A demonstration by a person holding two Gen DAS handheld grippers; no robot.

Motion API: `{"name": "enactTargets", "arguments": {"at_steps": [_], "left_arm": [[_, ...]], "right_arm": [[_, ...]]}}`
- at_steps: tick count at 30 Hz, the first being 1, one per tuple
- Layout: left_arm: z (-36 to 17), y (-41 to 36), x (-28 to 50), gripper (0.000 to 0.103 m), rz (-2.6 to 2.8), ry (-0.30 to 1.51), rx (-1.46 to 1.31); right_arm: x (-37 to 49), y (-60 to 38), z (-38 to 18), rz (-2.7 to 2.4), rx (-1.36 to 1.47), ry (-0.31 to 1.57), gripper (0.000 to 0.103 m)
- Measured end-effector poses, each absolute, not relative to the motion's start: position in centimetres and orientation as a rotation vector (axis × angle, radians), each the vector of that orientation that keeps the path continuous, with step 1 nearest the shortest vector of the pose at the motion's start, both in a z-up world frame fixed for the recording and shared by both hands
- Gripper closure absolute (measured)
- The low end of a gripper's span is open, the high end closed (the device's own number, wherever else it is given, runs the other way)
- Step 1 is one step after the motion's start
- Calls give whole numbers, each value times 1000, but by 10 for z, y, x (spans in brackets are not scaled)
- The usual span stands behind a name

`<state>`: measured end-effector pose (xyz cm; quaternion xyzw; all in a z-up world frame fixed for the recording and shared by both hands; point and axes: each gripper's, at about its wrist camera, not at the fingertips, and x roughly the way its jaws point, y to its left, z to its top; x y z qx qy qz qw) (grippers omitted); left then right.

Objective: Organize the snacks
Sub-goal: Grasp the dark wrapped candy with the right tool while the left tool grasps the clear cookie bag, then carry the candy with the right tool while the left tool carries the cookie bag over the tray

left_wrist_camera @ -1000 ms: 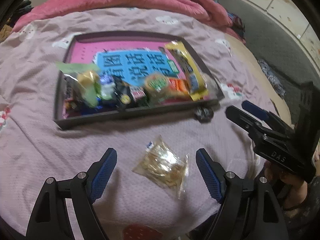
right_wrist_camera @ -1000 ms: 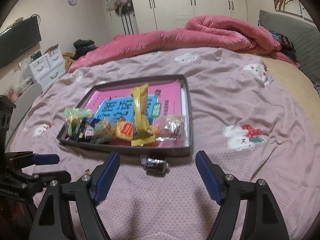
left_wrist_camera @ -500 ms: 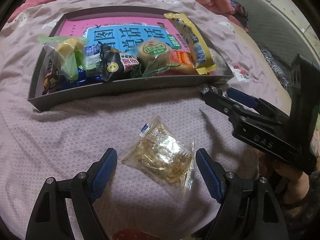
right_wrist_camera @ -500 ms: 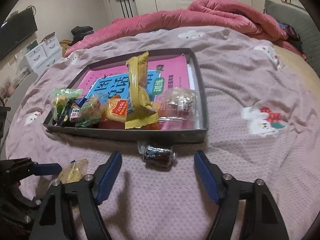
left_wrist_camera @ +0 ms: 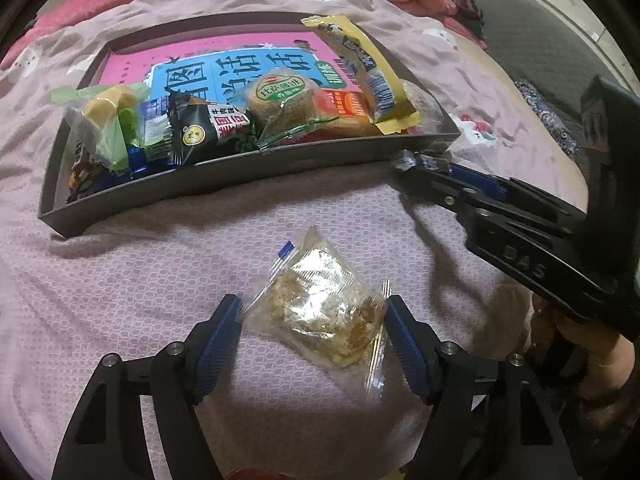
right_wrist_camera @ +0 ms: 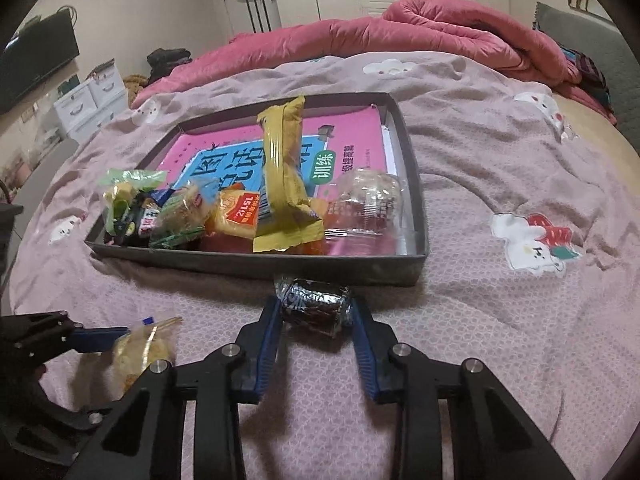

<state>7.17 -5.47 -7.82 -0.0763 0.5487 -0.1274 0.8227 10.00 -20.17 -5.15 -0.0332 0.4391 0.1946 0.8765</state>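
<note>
Since the earlier frames: both tongs dropped toward the bedspread and their jaws have just been closing, each with a snack between them.

Left gripper (left_wrist_camera: 312,320): about half spread, blue pads (left_wrist_camera: 218,340) at the wrapper edges of the clear snack packet (left_wrist_camera: 324,312). They look to be just meeting the film on both sides; can't confirm they are squeezing the contents yet. Packet lies flat on the pink bedspread (left_wrist_camera: 140,280), just beside the near wall of the tray (left_wrist_camera: 200,184).

Right gripper (right_wrist_camera: 316,308): drawn much closer together, pads (right_wrist_camera: 268,332) pressed on either end of the small dark foil-wrapped snack (right_wrist_camera: 314,306). Reads as a pinch. That snack sits on the bedspread touching or almost touching the tray's near wall, by its right corner.

Handling, my call:
- Clear packet: light, soft crinkly film, brittle crumbly filling. Film is slick and the seam flaps will slide or fold. Grip across the filled middle, not the flaps, and gently, or the contents crush.
- Foil snack: light, compact, firmer, roughly a short cylinder. Foil is slippery, twisted ends give way. Hold on the body; current end-to-end grip may let it pivot.

Outward: tray already holds a row of packets along its near edge: green-wrapped one, black one, round pastry, orange one, long yellow packet (right_wrist_camera: 286,176), clear tub at right. Pink and blue book (left_wrist_camera: 224,64) lies under them. Rumpled red quilt (right_wrist_camera: 400,28) behind.
</note>
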Motion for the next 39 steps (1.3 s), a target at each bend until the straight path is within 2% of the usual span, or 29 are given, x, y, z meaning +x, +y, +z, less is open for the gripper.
{"name": "enactTargets", "arguments": {"at_steps": [6,25,39], "left_arm": [[-77,-41,73,36,-291,1163,-233],[-10,-1,64,37,-213,974,-237],[16,24,79,37,-129,893,-269]], "right_arm": [[90,-208,-37,442,4,902,68],[75,-202,7,431,-41,748,68],[81,-206,24,400,-54,673,68]]}}
